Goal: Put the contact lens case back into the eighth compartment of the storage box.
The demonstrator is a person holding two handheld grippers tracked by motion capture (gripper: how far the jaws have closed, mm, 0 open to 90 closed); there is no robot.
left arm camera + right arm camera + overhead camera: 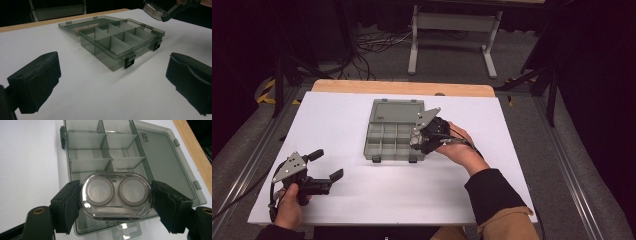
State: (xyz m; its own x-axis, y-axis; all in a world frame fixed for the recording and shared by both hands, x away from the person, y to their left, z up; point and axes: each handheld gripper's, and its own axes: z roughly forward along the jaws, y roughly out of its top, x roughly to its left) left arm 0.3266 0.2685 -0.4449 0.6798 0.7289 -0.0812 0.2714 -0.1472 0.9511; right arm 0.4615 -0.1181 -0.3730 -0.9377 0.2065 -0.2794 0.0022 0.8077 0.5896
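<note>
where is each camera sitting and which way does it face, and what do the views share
High view: fixed above the person's side, looking forward and down on the white table; both forearms, the left gripper and right gripper show.
Left gripper view: rides the left gripper, looking level across the table at the compartment box between its open jaws.
Right gripper view: rides the right gripper, looking down into the box past the clear oval case clamped in its jaws.
Shared: all three show the open box; the left gripper view also catches the case.
</note>
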